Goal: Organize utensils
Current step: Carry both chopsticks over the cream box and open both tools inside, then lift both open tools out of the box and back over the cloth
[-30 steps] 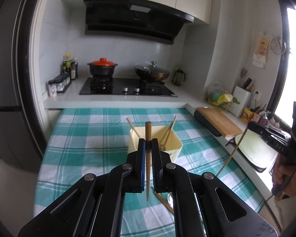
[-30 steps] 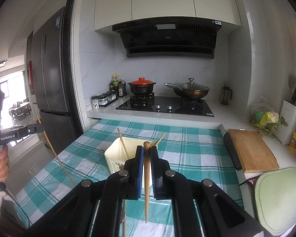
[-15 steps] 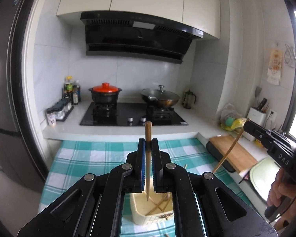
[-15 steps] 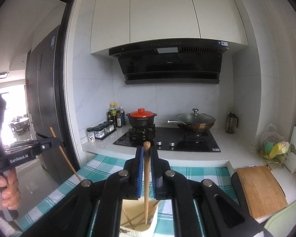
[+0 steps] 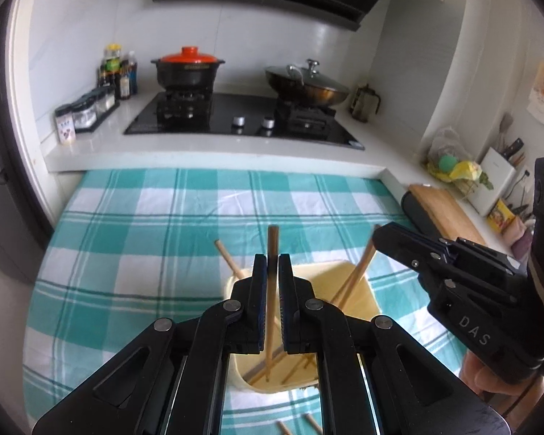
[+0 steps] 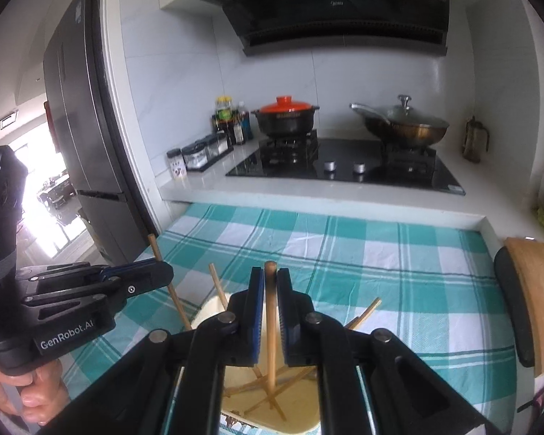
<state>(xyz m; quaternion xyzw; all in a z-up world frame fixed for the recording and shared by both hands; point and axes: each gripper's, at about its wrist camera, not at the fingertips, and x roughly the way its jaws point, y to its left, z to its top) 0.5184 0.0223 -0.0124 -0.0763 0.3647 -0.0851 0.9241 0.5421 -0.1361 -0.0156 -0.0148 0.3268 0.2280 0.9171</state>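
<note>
A pale yellow container [image 5: 348, 282] stands on the checked tablecloth with several wooden chopsticks leaning inside; it also shows in the right wrist view [image 6: 206, 311]. My left gripper [image 5: 272, 264] is shut on a wooden chopstick [image 5: 272, 290] held upright, its lower end inside the container. My right gripper [image 6: 270, 279] is shut on another chopstick [image 6: 271, 326], upright, its lower end down in the container. Each gripper shows in the other's view, the right one [image 5: 377, 239] and the left one [image 6: 163, 272], both just above the container.
Loose chopsticks [image 5: 310, 422] lie on the cloth near the front. A stove with a red-lidded pot [image 5: 188, 69] and a wok [image 5: 306, 85] is at the back. A cutting board [image 5: 446, 210] lies on the right counter. A fridge [image 6: 79, 127] stands left.
Both grippers have tilted down and lowered over the container. The two held chopsticks now reach into it. The grippers have come closer together.
</note>
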